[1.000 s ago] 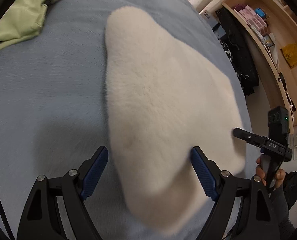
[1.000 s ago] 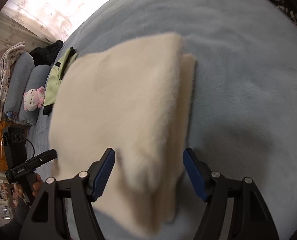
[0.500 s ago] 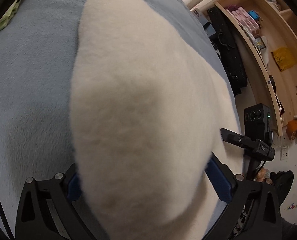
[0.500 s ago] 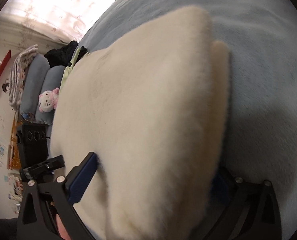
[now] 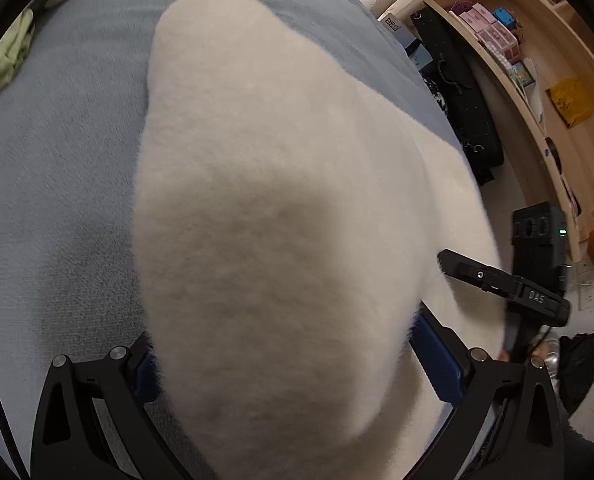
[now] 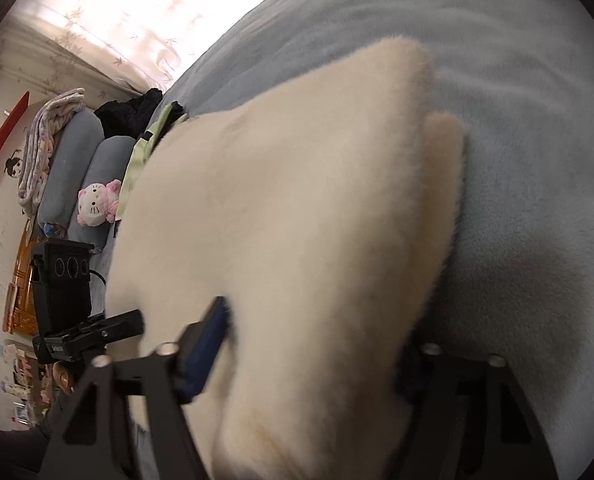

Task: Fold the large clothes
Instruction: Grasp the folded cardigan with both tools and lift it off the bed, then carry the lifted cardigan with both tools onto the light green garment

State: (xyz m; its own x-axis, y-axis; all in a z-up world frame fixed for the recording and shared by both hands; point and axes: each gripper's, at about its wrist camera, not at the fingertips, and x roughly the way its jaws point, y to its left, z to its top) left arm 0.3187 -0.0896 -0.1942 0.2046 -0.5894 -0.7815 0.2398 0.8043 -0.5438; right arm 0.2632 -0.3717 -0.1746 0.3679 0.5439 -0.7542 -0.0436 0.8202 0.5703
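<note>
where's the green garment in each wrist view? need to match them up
Left wrist: green garment at the far upper-left edge, on the blue blanket.
Right wrist: green garment left of centre, partly hidden behind the cream fleece.
Shared landmark: the cream fleece, central in both.

Daylight glares, blown out, through the curtained window [image 6: 137,12]. The cream fleece garment [image 5: 277,220] casts soft shadows on the blue bed [image 5: 57,160]. Near edges blur; fisheye corners go black.
</note>
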